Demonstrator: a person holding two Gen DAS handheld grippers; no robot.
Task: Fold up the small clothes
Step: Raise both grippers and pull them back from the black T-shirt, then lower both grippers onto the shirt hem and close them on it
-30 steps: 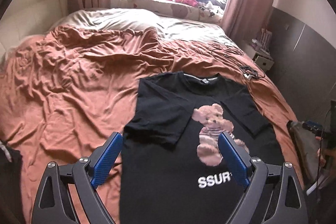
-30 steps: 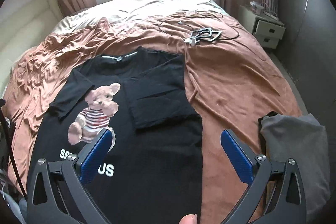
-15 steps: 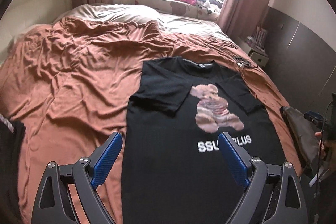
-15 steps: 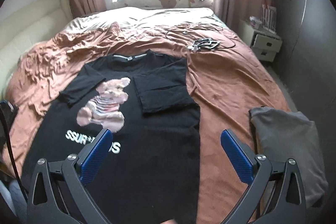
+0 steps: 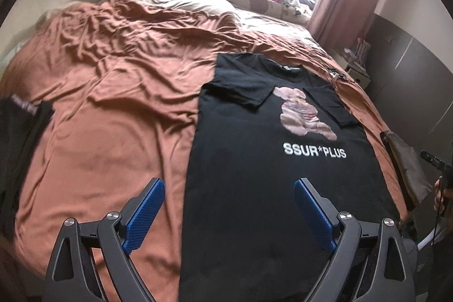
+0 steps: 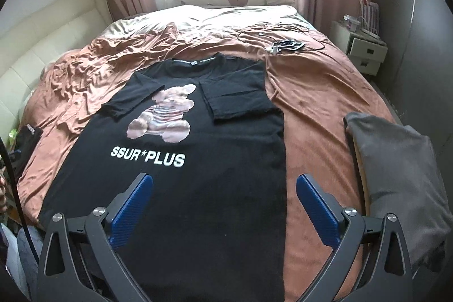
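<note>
A black T-shirt (image 6: 203, 174) lies flat, face up on the bed (image 6: 317, 92), collar toward 12 o'clock, hem toward 6. Both short sleeves are folded inward over the chest, flanking a pink teddy-bear print above white "SSUR*PLUS" lettering.

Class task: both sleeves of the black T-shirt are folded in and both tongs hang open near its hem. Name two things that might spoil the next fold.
1. The black T-shirt lies on a wrinkled brown sheet; a pinch at the hem may catch the sheet too.
2. Lifting the hem might slide the folded right sleeve open again.
</note>
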